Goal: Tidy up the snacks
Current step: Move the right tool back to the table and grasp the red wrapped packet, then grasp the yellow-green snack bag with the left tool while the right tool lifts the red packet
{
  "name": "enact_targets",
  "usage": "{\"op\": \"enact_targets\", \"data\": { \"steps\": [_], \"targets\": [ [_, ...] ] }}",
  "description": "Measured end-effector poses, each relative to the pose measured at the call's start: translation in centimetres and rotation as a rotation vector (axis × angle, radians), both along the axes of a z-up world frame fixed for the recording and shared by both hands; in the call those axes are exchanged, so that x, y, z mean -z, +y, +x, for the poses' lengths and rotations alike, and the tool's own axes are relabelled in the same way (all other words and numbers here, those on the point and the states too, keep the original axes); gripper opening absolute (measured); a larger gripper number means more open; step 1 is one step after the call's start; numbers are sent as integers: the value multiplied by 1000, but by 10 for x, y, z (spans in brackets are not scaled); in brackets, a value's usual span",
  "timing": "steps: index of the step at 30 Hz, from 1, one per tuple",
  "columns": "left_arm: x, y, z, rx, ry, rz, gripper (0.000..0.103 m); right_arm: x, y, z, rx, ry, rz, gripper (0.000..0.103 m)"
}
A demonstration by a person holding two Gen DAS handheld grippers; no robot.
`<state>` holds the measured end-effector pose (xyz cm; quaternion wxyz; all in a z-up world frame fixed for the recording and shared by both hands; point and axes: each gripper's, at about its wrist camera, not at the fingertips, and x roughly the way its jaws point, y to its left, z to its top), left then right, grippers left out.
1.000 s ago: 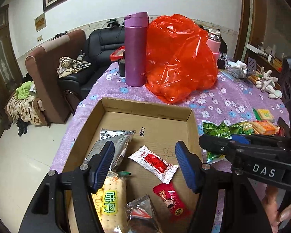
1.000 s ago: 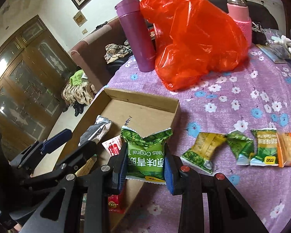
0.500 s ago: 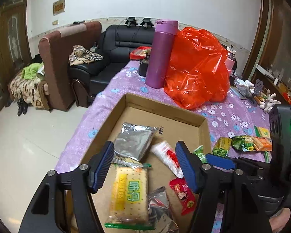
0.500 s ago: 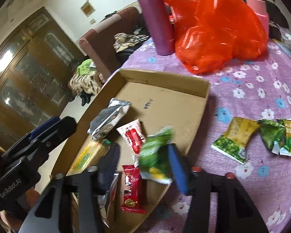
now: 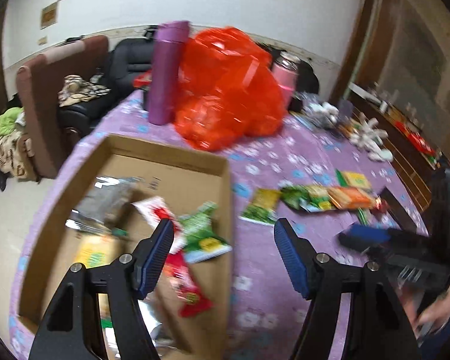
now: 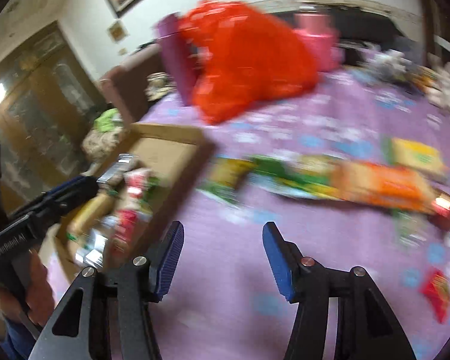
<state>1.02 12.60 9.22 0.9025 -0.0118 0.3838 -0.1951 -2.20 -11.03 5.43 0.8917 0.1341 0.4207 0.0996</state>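
Observation:
A shallow cardboard box point(image 5: 168, 153) lies on the purple flowered table and holds several snack packets. A green packet point(image 5: 202, 235) lies inside near its right wall. My left gripper point(image 5: 223, 255) is open and empty above the box's right edge. My right gripper point(image 6: 222, 258) is open and empty over bare tablecloth, right of the box point(image 6: 165, 147). A row of loose snacks lies on the cloth: green packets point(image 5: 262, 208), an orange packet point(image 6: 387, 187) and a yellow-green packet point(image 6: 417, 156). A small red packet point(image 6: 438, 288) lies at the right. Both views are blurred.
A red plastic bag point(image 5: 228, 90), a tall purple bottle point(image 5: 165, 72) and a pink bottle point(image 5: 285, 75) stand at the back of the table. Small clutter point(image 5: 366, 135) lies at the far right. An armchair point(image 5: 45, 96) stands left of the table.
My right gripper has let go of the green packet, which now lies in the box, and has swung right over the tablecloth. My left gripper has shifted right.

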Motion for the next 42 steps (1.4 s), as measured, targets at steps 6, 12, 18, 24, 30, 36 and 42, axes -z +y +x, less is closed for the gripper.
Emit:
{"op": "enact_targets", "data": {
  "steps": [6, 12, 18, 24, 30, 36, 42],
  "targets": [
    [16, -38, -7, 69, 41, 21, 69, 2, -136, -36, 224, 31, -9, 59],
    [19, -62, -12, 108, 39, 42, 69, 30, -181, -32, 198, 126, 79, 59],
    [19, -61, -3, 93, 49, 62, 68, 35, -143, -40, 77, 132, -85, 53],
    [18, -57, 21, 74, 84, 51, 68, 34, -107, -50, 48, 143, -247, 19],
    [28, -78, 63, 62, 161, 98, 61, -8, -102, -25, 99, 5, -67, 19],
    [52, -100, 88, 68, 209, 208, 50, -20, -87, 12, 133, -71, 117, 20],
    [70, -118, 103, 45, 233, 259, 50, -6, -81, 24, 93, -104, 196, 20]
  ]
}}
